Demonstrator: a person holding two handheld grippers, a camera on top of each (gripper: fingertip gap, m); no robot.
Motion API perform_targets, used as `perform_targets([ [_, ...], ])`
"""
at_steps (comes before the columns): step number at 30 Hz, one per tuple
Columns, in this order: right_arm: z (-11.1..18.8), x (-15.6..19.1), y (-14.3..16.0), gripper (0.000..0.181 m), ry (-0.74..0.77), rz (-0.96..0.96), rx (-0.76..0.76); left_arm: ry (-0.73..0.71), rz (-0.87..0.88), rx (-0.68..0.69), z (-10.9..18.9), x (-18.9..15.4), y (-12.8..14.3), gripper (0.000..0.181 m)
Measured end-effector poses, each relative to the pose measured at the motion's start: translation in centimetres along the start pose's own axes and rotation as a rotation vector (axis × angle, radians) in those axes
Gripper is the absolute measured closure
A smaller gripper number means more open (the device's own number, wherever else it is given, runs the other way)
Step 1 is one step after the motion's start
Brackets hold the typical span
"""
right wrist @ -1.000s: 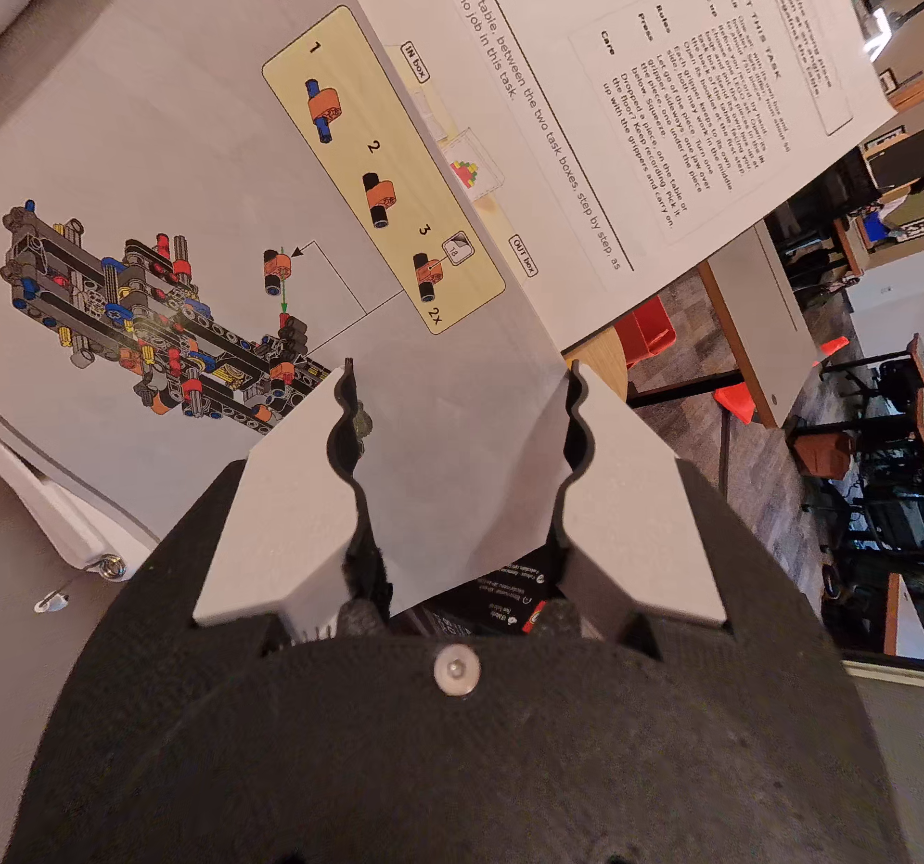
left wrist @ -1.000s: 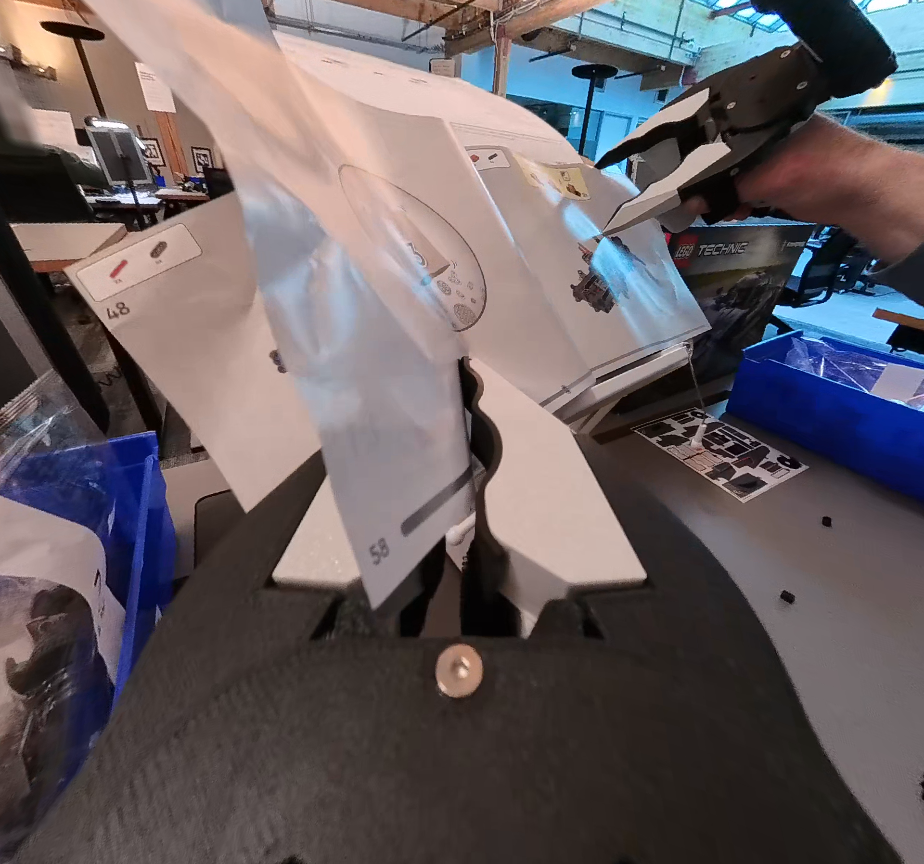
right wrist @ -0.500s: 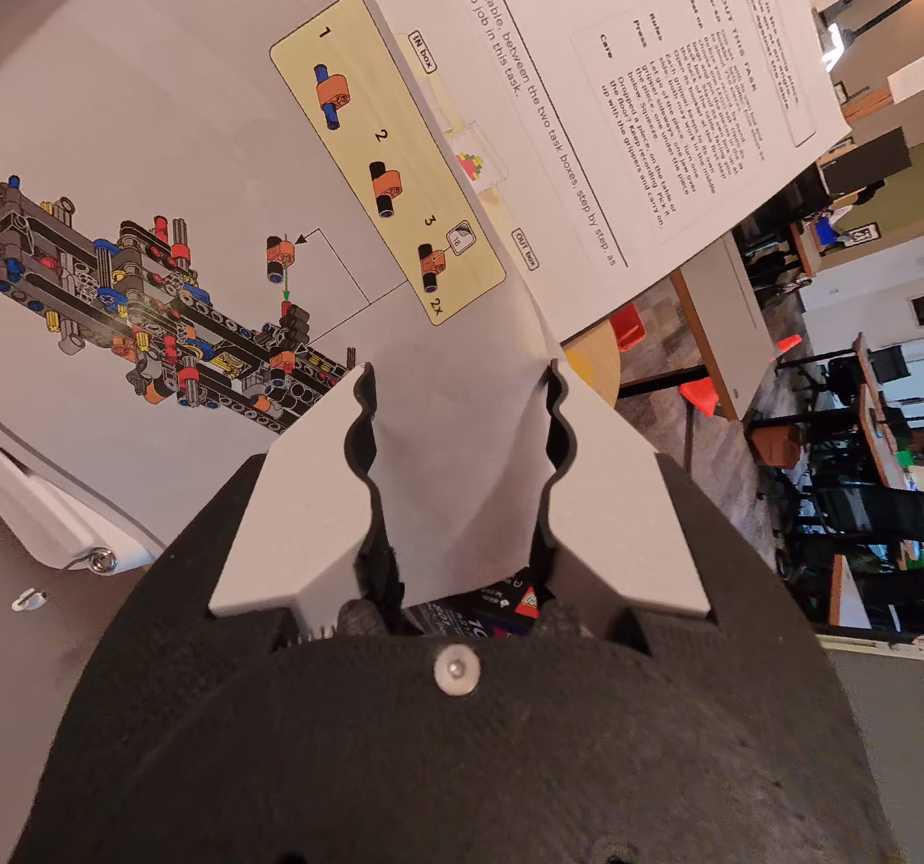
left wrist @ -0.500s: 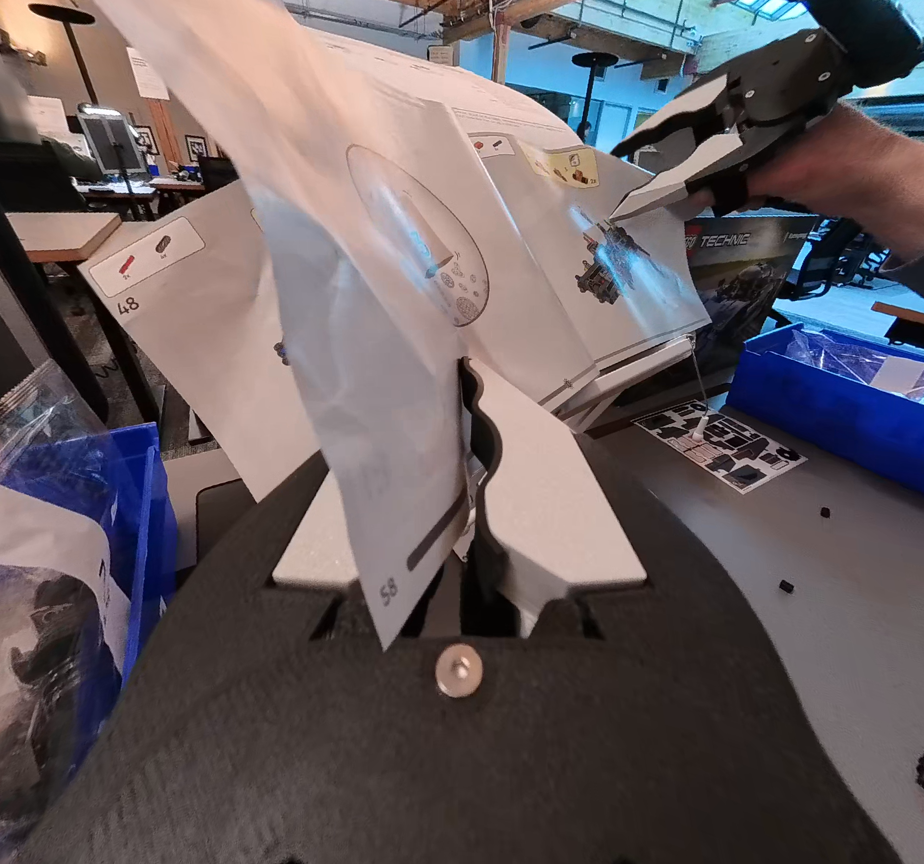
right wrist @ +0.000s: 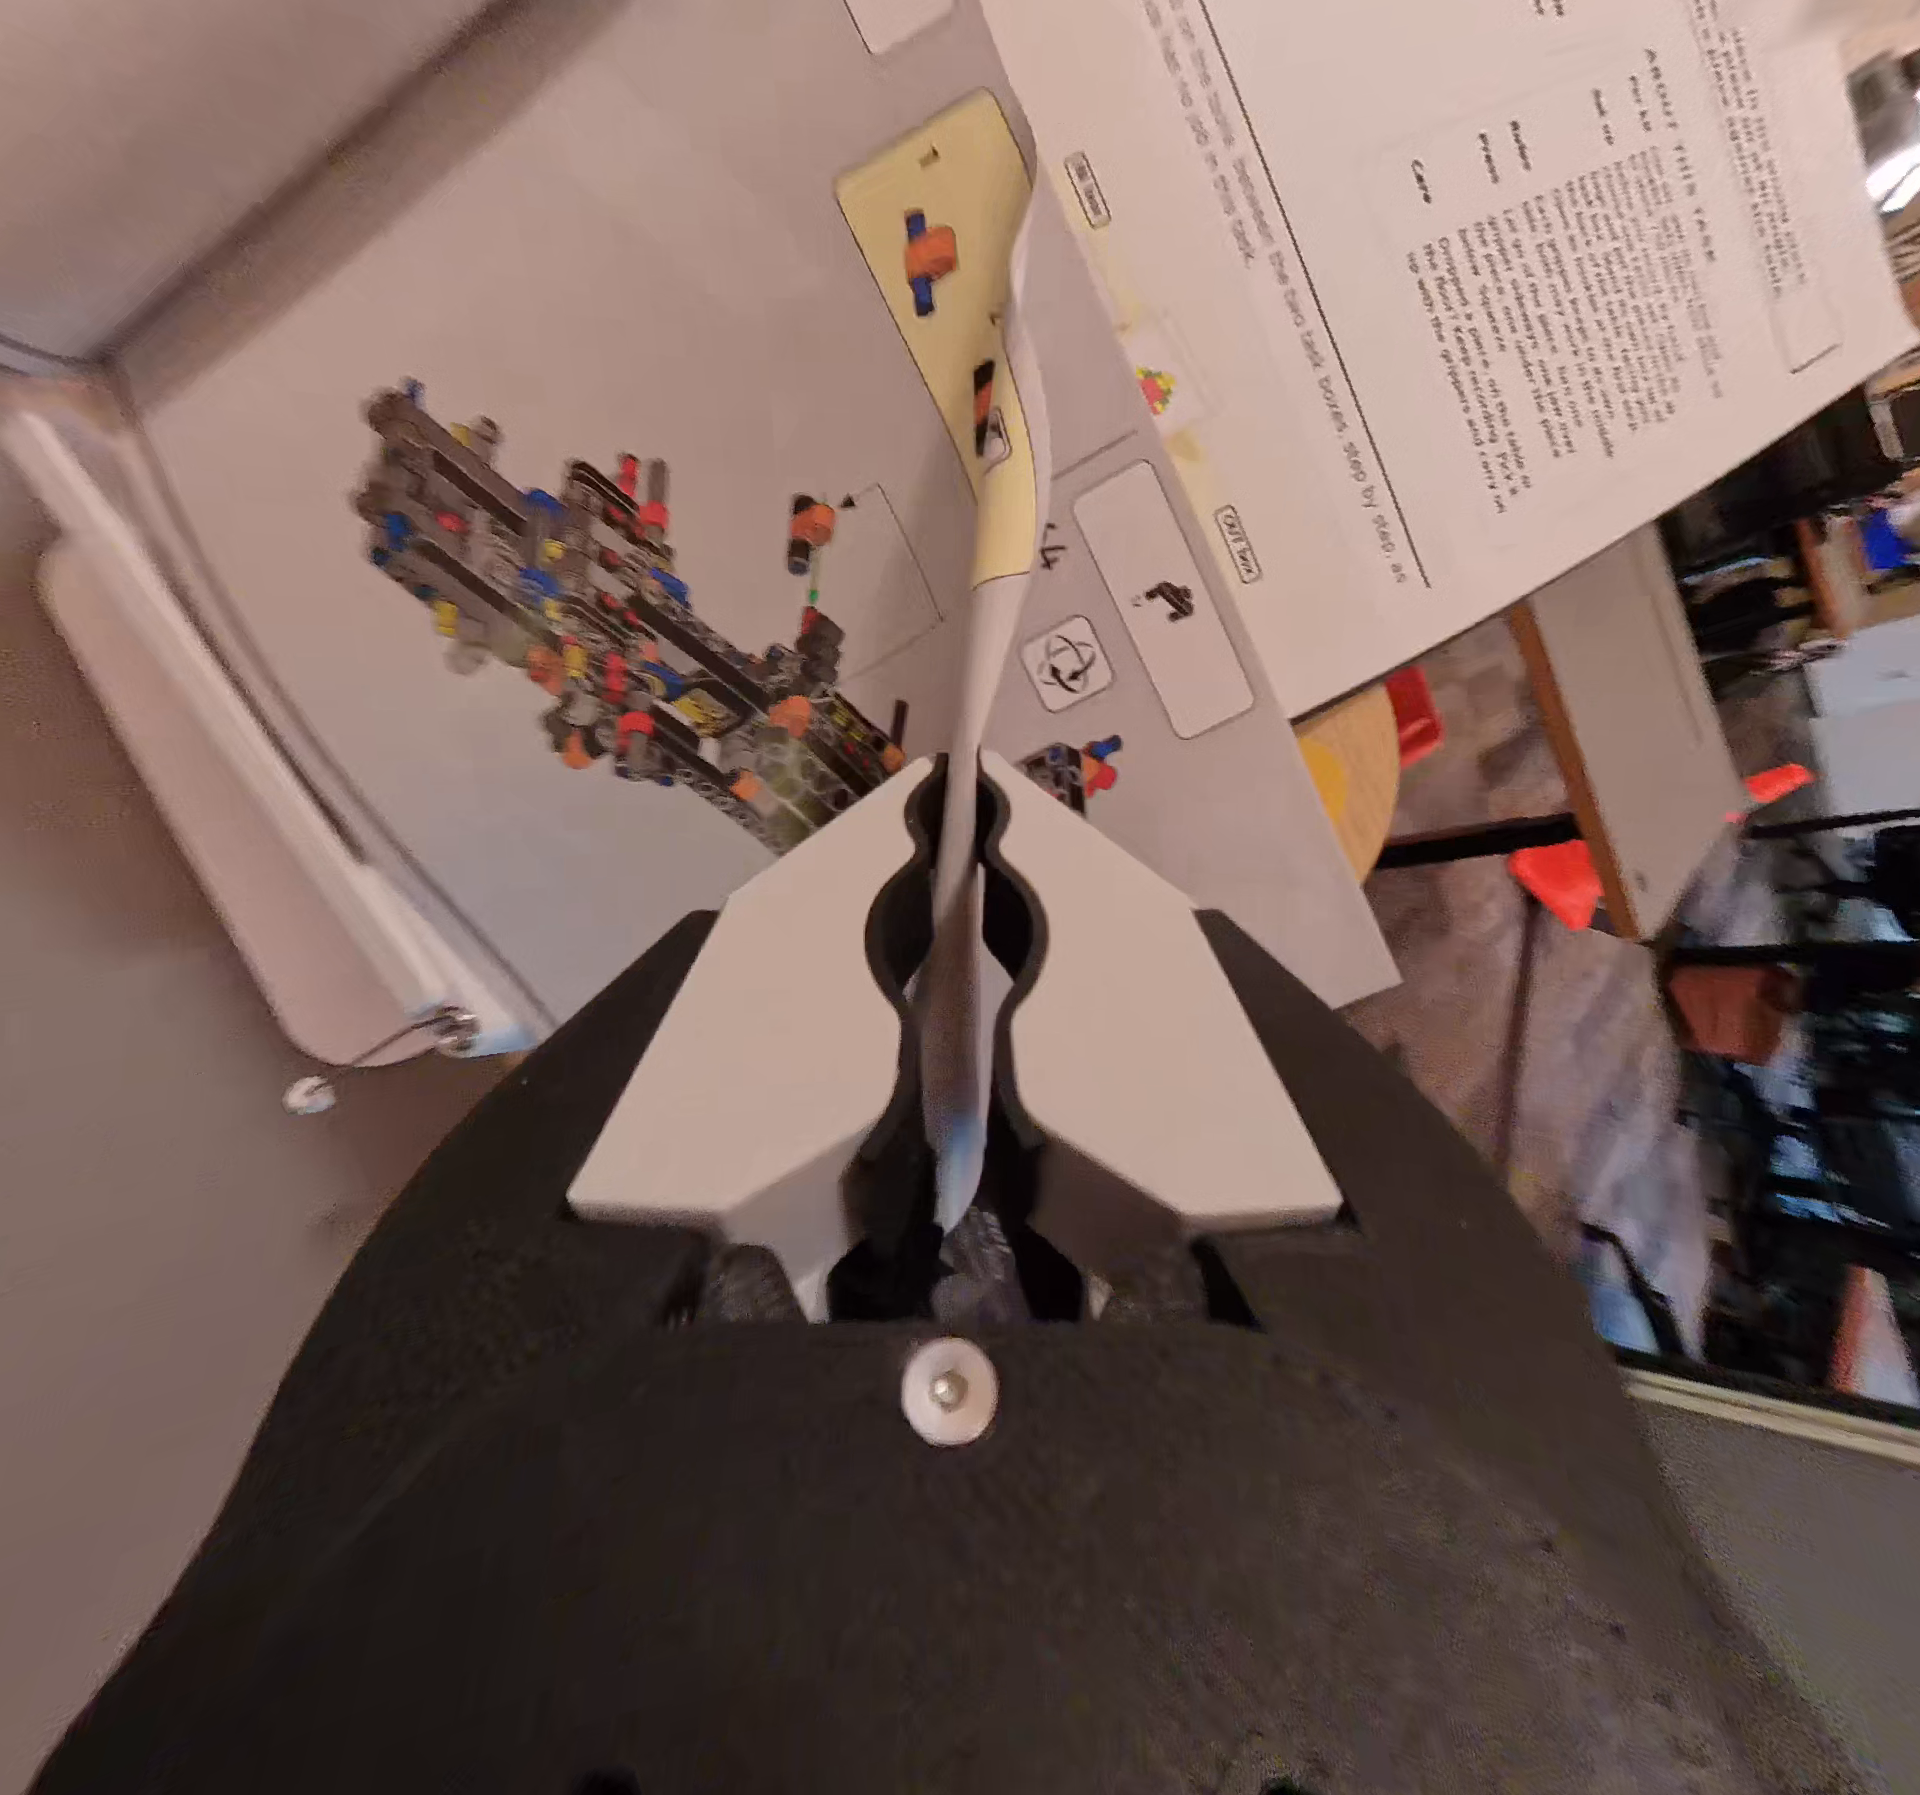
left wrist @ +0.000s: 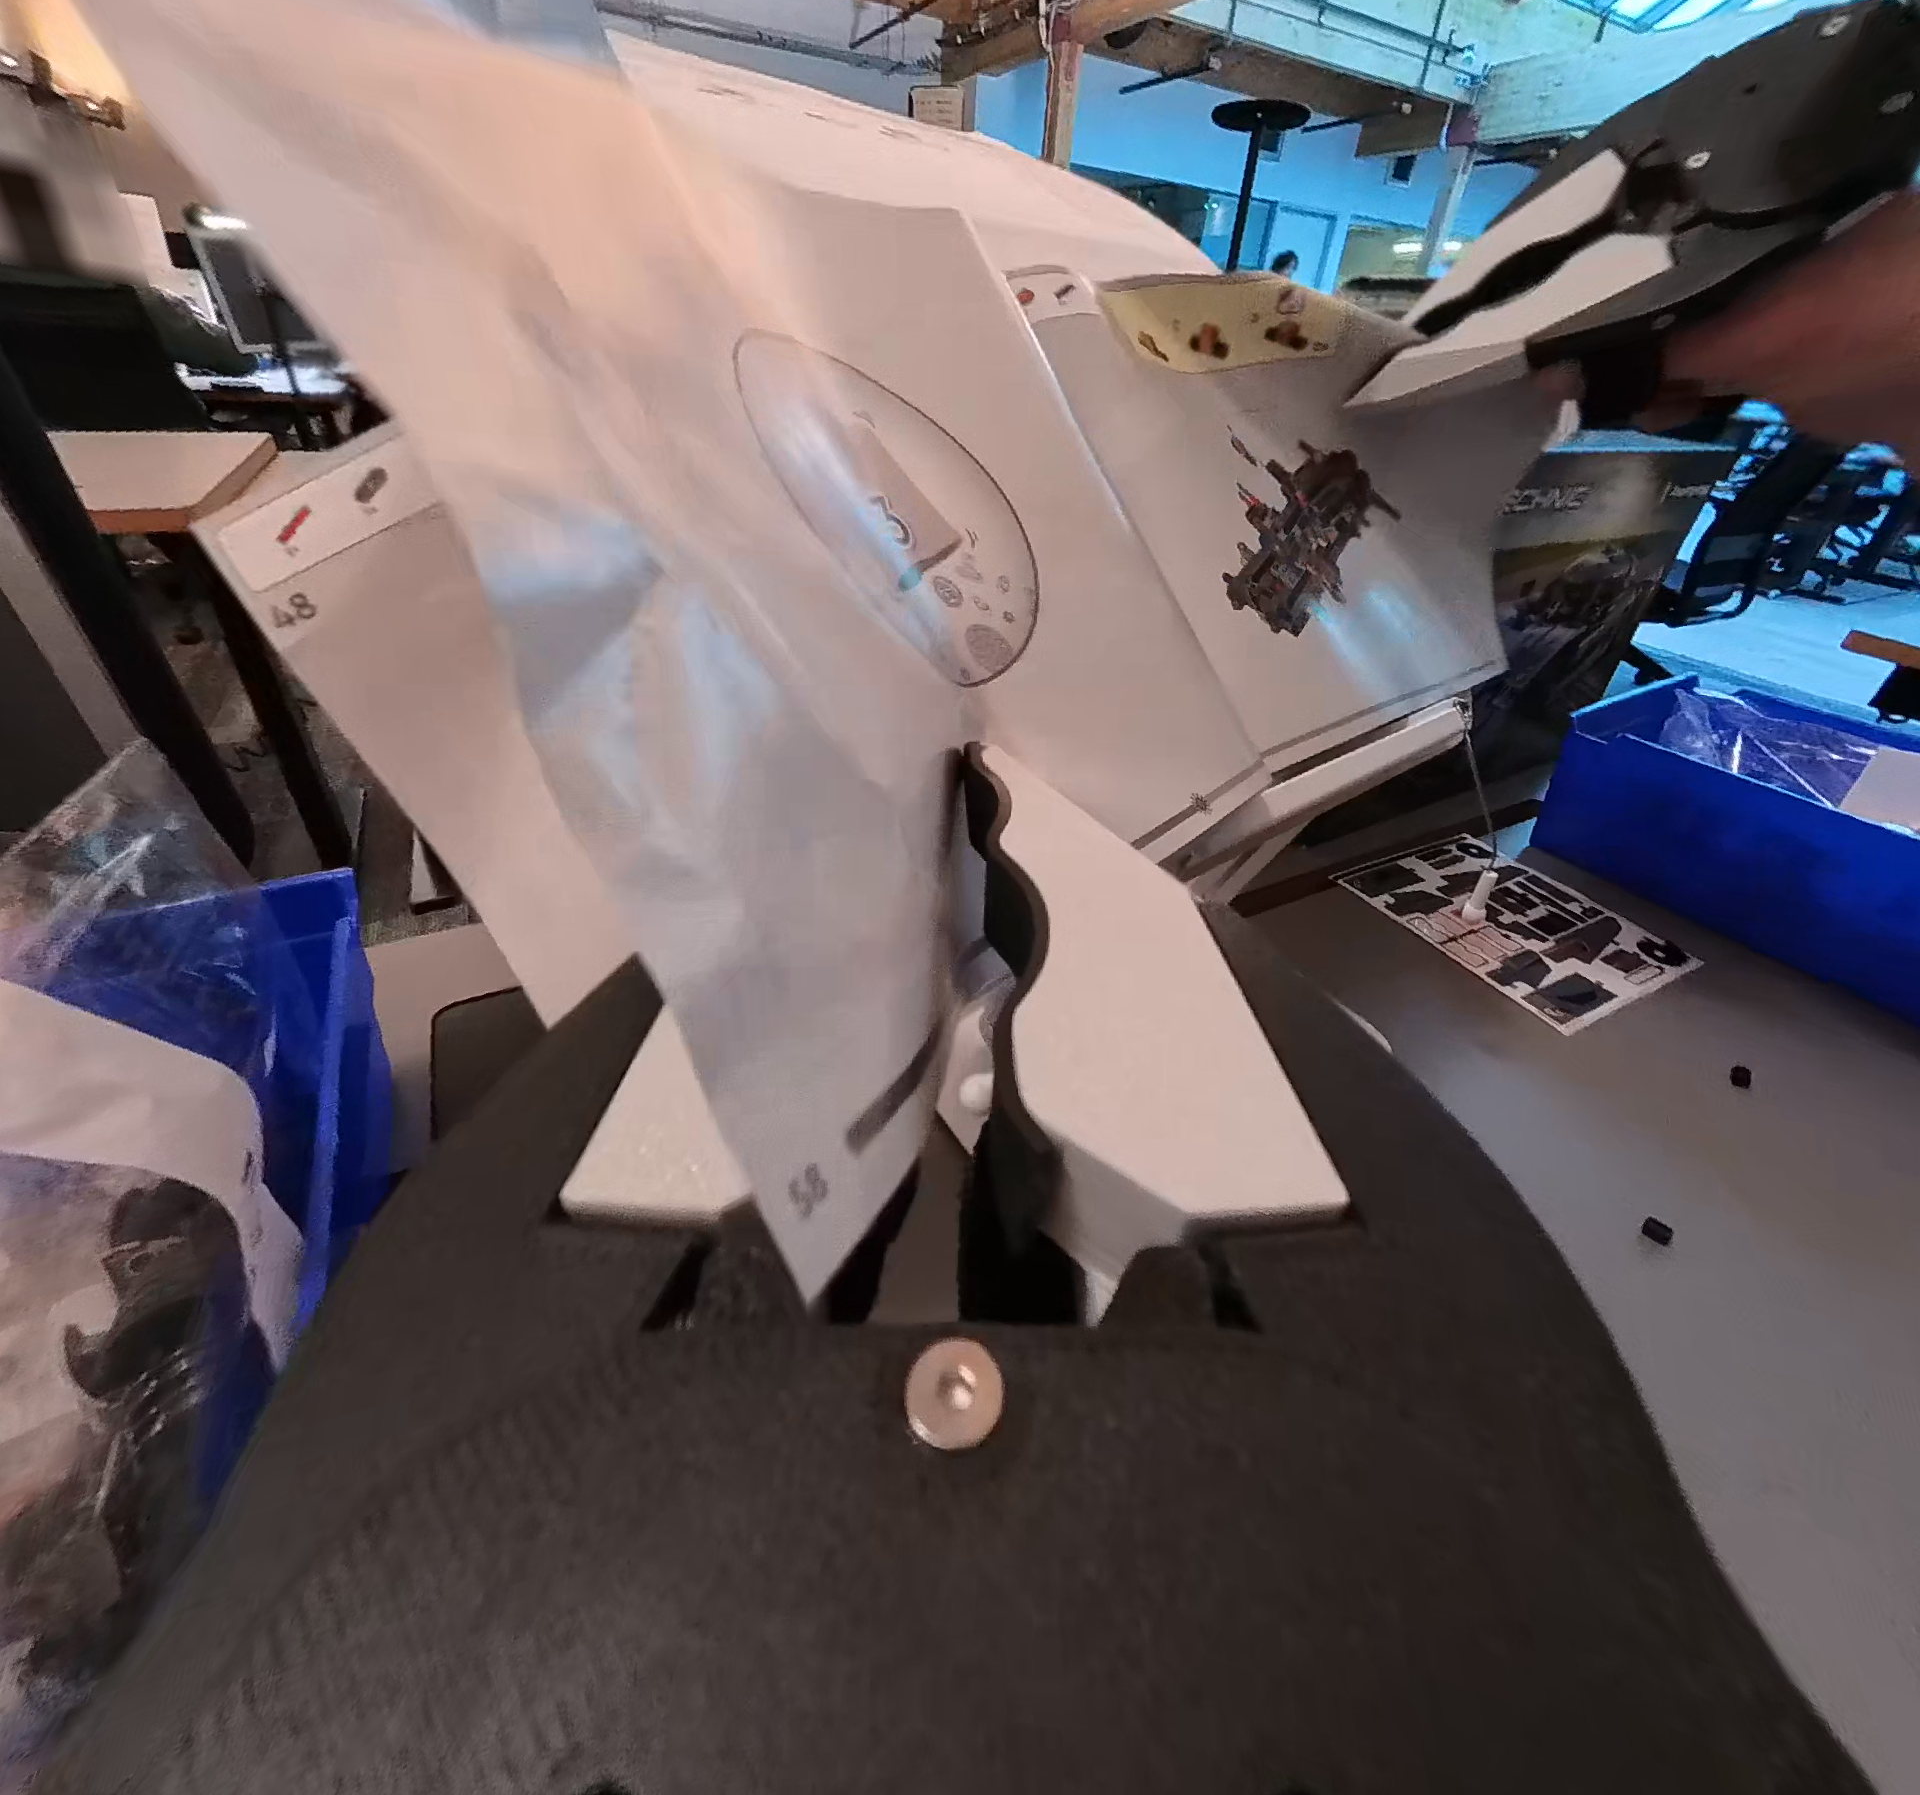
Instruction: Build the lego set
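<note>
The lego instruction booklet (left wrist: 1143, 540) stands open on a white stand (left wrist: 1371, 758) at the back of the grey table. My left gripper (left wrist: 961, 779) is shut on the lower corner of a lifted booklet page (left wrist: 727, 706), which curls up over the left finger. My right gripper (right wrist: 961, 769) is shut on the edge of another booklet page (right wrist: 997, 540), seen edge-on. It also shows in the left wrist view (left wrist: 1455, 353) at the booklet's upper right corner, held by a hand. The open page shows a model drawing (right wrist: 623, 602).
A blue bin (left wrist: 1745, 841) with plastic bags stands at the right, another blue bin (left wrist: 301, 1018) with bags at the left. A sticker sheet (left wrist: 1517, 945) and two small black pieces (left wrist: 1741, 1078) lie on the table (left wrist: 1662, 1330). A printed sheet (right wrist: 1455, 187) hangs behind the booklet. There is about 30 centimetres between the tips of the two grippers.
My right gripper has closed from open onto the page edge and lifted it off the booklet. My left gripper keeps its hold on its page.
</note>
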State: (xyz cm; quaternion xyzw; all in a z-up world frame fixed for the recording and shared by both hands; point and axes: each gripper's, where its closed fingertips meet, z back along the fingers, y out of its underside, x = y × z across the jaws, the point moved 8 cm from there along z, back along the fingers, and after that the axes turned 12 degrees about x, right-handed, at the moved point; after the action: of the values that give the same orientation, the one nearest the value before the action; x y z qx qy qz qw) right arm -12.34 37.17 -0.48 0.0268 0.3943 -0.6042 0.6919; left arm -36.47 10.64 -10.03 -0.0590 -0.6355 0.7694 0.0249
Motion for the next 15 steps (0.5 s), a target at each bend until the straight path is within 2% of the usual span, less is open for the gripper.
perform_targets([
  [1,0.4,0.1,-0.1,0.181,-0.04,-0.013,-0.01,-0.013,0.002,-0.007,0.2,0.2,-0.1,0.181],
  [4,1.7,0.9,-0.8,0.181,-0.229,-0.063,-0.037,-0.103,0.018,-0.061,1.6,1.5,-1.1,0.163],
  [6,2.6,1.3,-1.4,0.181,-0.313,-0.086,-0.06,-0.189,0.032,-0.146,3.8,2.9,-2.2,0.154],
  [9,4.0,2.1,-2.8,0.181,-0.45,-0.14,-0.127,-0.338,-0.073,-0.239,7.2,3.3,-4.8,0.133],
  [13,4.9,3.3,-5.3,0.181,-0.643,-0.221,-0.212,-0.388,-0.262,-0.264,9.2,0.4,-7.8,0.122],
  [15,5.0,4.1,-6.7,0.181,-0.712,-0.248,-0.252,-0.284,-0.345,-0.2,8.4,-2.5,-8.4,0.127],
])
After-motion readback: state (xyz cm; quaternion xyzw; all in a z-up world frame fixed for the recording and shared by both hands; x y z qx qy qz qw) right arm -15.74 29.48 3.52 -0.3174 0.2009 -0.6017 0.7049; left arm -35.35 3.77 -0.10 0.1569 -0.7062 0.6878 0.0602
